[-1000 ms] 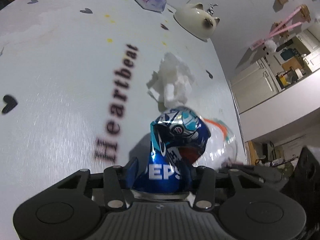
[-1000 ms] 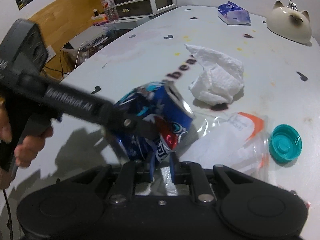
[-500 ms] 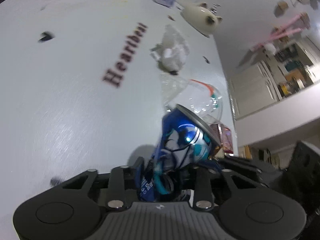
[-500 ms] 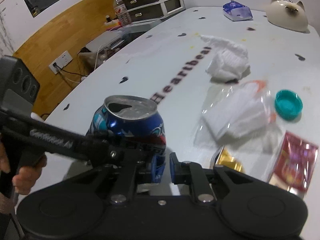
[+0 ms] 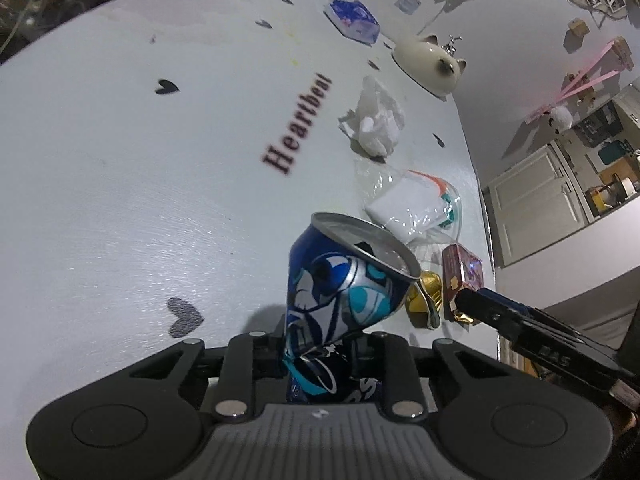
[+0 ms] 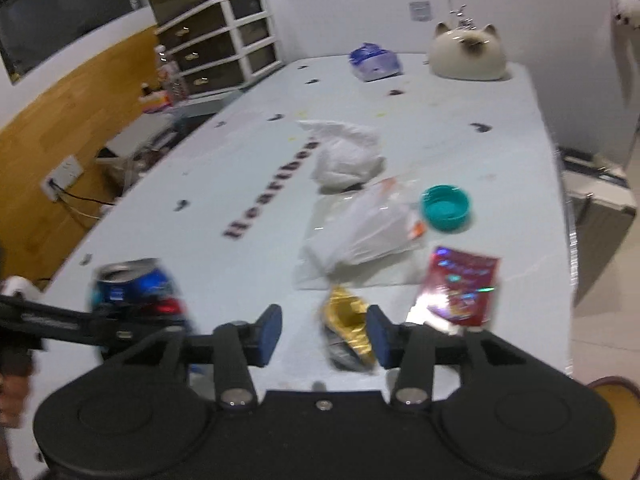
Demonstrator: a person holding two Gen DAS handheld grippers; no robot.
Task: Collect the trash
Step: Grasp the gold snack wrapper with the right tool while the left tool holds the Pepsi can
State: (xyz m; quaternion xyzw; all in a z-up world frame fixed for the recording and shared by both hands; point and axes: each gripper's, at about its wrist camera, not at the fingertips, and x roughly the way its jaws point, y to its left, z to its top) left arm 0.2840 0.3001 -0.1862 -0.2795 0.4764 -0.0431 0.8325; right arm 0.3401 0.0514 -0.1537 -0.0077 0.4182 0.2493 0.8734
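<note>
Opening over the gold foil wrapper (image 6: 349,322), the right gripper (image 6: 324,334) is empty — the dented Pepsi can (image 5: 340,300), beside that wrapper, is squeezed tighter by the closing left gripper (image 5: 320,360).

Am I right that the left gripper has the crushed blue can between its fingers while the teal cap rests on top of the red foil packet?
Not quite. The left gripper does have the crushed blue can between its fingers, which are closing on it, but the teal cap lies on the bare table, apart from the red foil packet and farther from the camera. The right wrist view shows this.
</note>
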